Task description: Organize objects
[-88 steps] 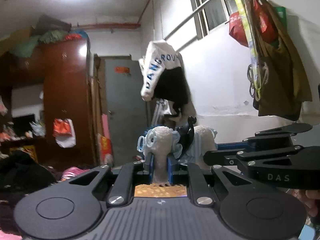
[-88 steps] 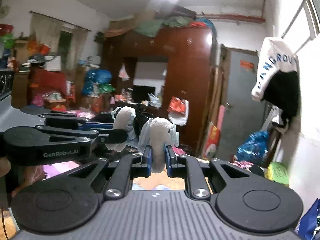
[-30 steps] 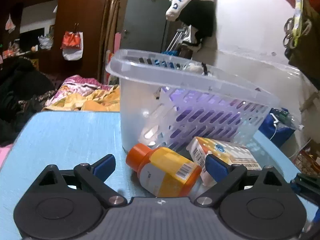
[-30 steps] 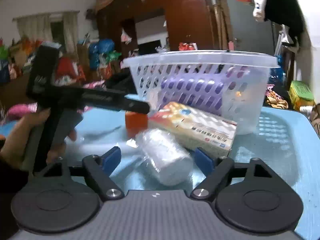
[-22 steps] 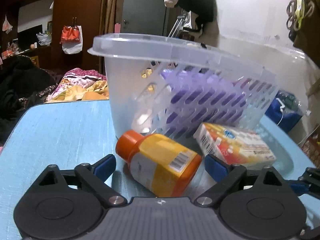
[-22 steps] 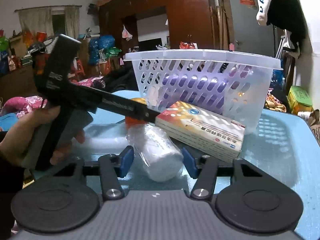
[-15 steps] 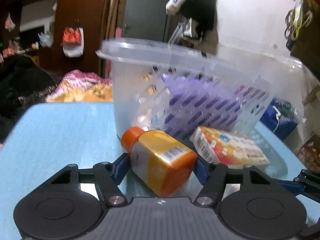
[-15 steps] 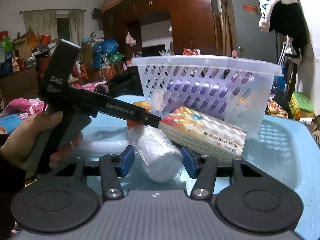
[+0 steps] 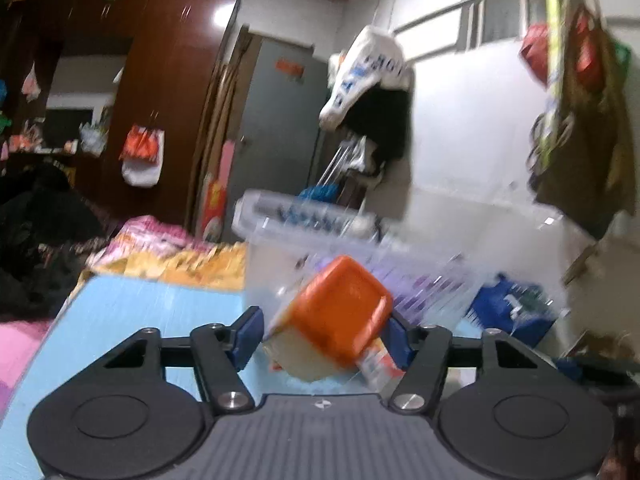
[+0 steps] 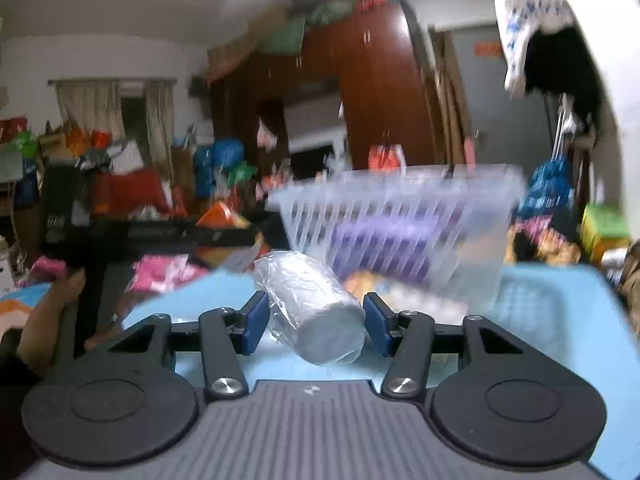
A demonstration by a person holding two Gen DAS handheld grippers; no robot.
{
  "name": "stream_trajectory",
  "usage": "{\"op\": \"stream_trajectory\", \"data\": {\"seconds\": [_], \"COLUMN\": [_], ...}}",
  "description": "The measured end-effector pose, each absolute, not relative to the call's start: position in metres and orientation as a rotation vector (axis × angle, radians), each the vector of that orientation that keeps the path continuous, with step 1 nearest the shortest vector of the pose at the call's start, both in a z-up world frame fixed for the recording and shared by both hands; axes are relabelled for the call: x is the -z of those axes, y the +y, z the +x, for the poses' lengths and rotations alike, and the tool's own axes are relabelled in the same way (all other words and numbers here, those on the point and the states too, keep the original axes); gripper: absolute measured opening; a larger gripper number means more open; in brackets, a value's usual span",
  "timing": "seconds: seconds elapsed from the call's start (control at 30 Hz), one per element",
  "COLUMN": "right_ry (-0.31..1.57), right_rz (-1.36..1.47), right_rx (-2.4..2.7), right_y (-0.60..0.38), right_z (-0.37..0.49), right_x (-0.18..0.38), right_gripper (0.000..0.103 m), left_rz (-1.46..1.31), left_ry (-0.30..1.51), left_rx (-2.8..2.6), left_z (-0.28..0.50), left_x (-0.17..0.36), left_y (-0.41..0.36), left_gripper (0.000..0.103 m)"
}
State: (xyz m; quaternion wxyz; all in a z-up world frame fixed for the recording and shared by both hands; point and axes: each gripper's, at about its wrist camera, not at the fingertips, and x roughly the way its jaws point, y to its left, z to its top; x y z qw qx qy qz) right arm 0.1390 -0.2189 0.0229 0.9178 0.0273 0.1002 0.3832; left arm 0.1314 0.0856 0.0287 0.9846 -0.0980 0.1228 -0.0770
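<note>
Left wrist view: the left gripper (image 9: 322,332) is clenched on the orange-capped bottle (image 9: 334,330) at frame centre, cap tilted up toward the lens. The clear basket (image 9: 400,248) behind is too blurred to read its contents.

Right wrist view: the right gripper (image 10: 314,320) grasps the plastic-wrapped roll (image 10: 312,306), long axis running toward the lower right, in front of the basket (image 10: 400,212) above the blue table (image 10: 560,308).

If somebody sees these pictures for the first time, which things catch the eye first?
The orange-capped bottle stands out, clamped in the left gripper, cap toward the camera. The plastic-wrapped roll sits tilted in the right gripper. Behind both, the clear slotted basket stands on the light blue table.
</note>
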Motion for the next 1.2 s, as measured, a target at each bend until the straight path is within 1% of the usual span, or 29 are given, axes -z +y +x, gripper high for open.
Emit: {"op": "stream_trajectory", "data": {"seconds": [0.07, 0.17, 0.33, 0.5, 0.6, 0.7, 0.73, 0.77, 0.8, 0.83, 0.87, 0.93, 1.0, 1.07, 1.1, 1.2], "right_ry": [0.174, 0.160, 0.205, 0.270, 0.322, 0.343, 0.343, 0.357, 0.361, 0.350, 0.332, 0.300, 0.280, 0.276, 0.294, 0.402], "right_rz": [0.064, 0.037, 0.023, -0.010, -0.026, -0.039, -0.039, -0.037, -0.026, 0.001, 0.033, 0.069, 0.085, 0.089, 0.081, 0.072], "right_rx": [-0.768, -0.698, -0.578, -0.476, -0.448, -0.431, -0.433, -0.436, -0.441, -0.452, -0.463, -0.482, -0.501, -0.526, -0.535, -0.562], "right_y": [-0.227, -0.227, -0.210, -0.191, -0.180, -0.177, -0.178, -0.178, -0.181, -0.187, -0.196, -0.210, -0.223, -0.236, -0.241, -0.248], "right_z": [0.142, 0.162, 0.223, 0.270, 0.292, 0.302, 0.300, 0.301, 0.297, 0.291, 0.283, 0.262, 0.243, 0.225, 0.219, 0.218], "right_x": [-0.044, -0.078, -0.121, -0.130, -0.122, -0.112, -0.109, -0.107, -0.106, -0.105, -0.105, -0.107, -0.105, -0.093, -0.084, -0.051], "right_gripper": [0.055, 0.055, 0.055, 0.055, 0.055, 0.056, 0.057, 0.062, 0.067, 0.081, 0.094, 0.102, 0.103, 0.103, 0.103, 0.103], "left_rz": [-0.184, -0.158, -0.155, -0.110, -0.089, -0.083, -0.077, -0.072, -0.067, -0.065, -0.062, -0.078, -0.084, -0.077, -0.072, -0.058], "left_ry": [0.201, 0.182, 0.234, 0.331, 0.362, 0.382, 0.373, 0.354, 0.327, 0.297, 0.271, 0.241, 0.214, 0.209, 0.219, 0.299], "left_rx": [0.176, 0.195, 0.176, 0.070, 0.045, 0.062, 0.055, 0.037, 0.026, 0.025, 0.029, 0.067, 0.130, 0.151, 0.159, 0.203], "left_z": [0.125, 0.135, 0.194, 0.253, 0.271, 0.281, 0.280, 0.278, 0.272, 0.266, 0.257, 0.236, 0.209, 0.184, 0.175, 0.166], "left_x": [-0.047, -0.077, -0.115, -0.120, -0.113, -0.105, -0.104, -0.105, -0.106, -0.107, -0.107, -0.107, -0.099, -0.085, -0.076, -0.048], "left_y": [0.080, 0.071, 0.061, 0.062, 0.062, 0.061, 0.061, 0.061, 0.061, 0.061, 0.062, 0.066, 0.068, 0.069, 0.068, 0.063], "left_gripper": [0.064, 0.064, 0.063, 0.062, 0.059, 0.060, 0.067, 0.075, 0.090, 0.092, 0.092, 0.092, 0.092, 0.095, 0.097, 0.097]}}
